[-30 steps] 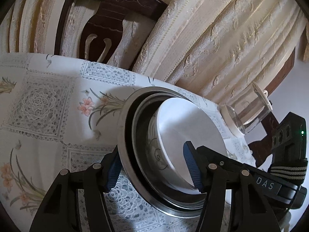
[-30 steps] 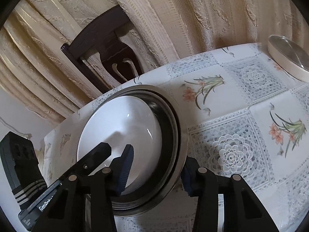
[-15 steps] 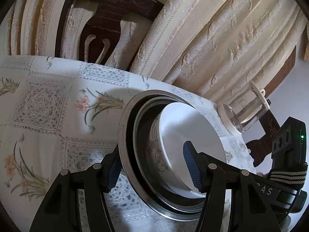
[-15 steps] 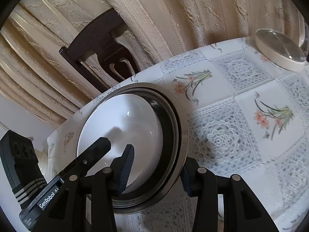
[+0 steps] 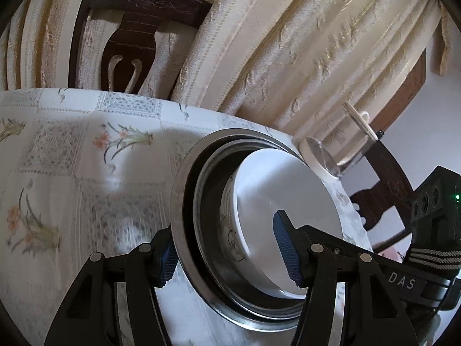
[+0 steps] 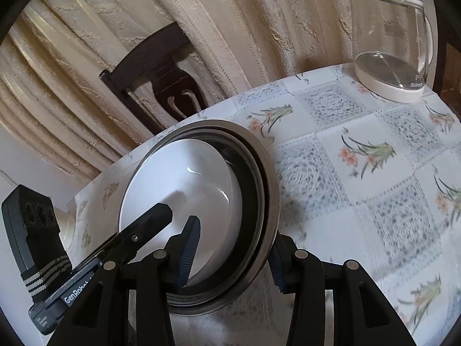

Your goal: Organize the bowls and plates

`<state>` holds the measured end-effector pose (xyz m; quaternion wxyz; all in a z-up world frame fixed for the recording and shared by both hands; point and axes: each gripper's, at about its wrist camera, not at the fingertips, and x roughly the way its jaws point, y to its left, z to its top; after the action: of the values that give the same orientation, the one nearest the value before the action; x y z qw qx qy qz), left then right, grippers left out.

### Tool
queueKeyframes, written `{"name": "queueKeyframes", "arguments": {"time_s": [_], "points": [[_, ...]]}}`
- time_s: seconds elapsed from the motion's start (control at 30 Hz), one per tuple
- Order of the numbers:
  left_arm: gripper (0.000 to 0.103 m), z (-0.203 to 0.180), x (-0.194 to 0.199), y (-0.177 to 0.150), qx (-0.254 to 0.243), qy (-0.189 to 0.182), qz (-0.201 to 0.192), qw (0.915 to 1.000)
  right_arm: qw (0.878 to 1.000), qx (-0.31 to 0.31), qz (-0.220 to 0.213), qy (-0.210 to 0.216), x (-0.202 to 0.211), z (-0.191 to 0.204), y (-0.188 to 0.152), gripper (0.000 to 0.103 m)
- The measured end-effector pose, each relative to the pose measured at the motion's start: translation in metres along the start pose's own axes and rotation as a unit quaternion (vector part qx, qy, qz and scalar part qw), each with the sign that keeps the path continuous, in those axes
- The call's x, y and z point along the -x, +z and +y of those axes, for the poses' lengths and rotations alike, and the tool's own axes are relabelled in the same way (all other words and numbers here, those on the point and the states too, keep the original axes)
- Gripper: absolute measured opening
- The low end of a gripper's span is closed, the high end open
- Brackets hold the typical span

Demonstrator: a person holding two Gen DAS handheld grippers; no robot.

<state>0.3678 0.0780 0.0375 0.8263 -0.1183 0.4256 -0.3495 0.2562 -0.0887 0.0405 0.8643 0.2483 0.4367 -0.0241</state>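
Two claws, left (image 5: 230, 252) and right (image 6: 233, 255), each clamp the one steel plate (image 5: 180, 201) carrying one white bowl (image 5: 288, 190) over the table (image 6: 360, 173).

The bowl (image 6: 184, 184) is plain white inside, with a dotted dark scroll motif on its outer wall, and sits in a silver-grey metal plate (image 5: 184, 201). The tablecloth (image 6: 374, 173) is white with grey lace squares and orange flowers. Cream textured curtains (image 5: 288, 57) hang behind dark brown chairs (image 5: 135, 28).

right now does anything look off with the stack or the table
Nothing looks spilled or broken. The white bowl sits off-centre in the steel plate, crowded toward one rim. The glass kettle stands upright, apart from the stack.
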Motion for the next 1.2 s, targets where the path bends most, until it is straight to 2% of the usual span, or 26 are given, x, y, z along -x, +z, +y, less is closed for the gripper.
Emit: {"name": "queueKeyframes", "arguments": {"time_s": [0.33,0.67,0.97,1.2], "points": [[0.061,-0.007,0.052,-0.017,-0.01,0.029,-0.012,0.9995,0.999,0.03,0.004,0.023,0.032,0.026,-0.036,0.047],[0.061,-0.024,0.084,-0.045,-0.021,0.049,-0.009,0.9985,0.999,0.015,0.014,0.036,0.054,0.019,-0.063,0.047],[0.061,-0.038,0.085,-0.064,-0.025,0.053,0.013,0.9982,0.999,-0.004,0.021,0.037,0.055,0.003,-0.072,0.047],[0.061,-0.04,0.059,-0.069,-0.034,0.057,0.045,0.9968,0.998,-0.026,0.05,0.033,0.034,-0.017,-0.072,0.047]]}}
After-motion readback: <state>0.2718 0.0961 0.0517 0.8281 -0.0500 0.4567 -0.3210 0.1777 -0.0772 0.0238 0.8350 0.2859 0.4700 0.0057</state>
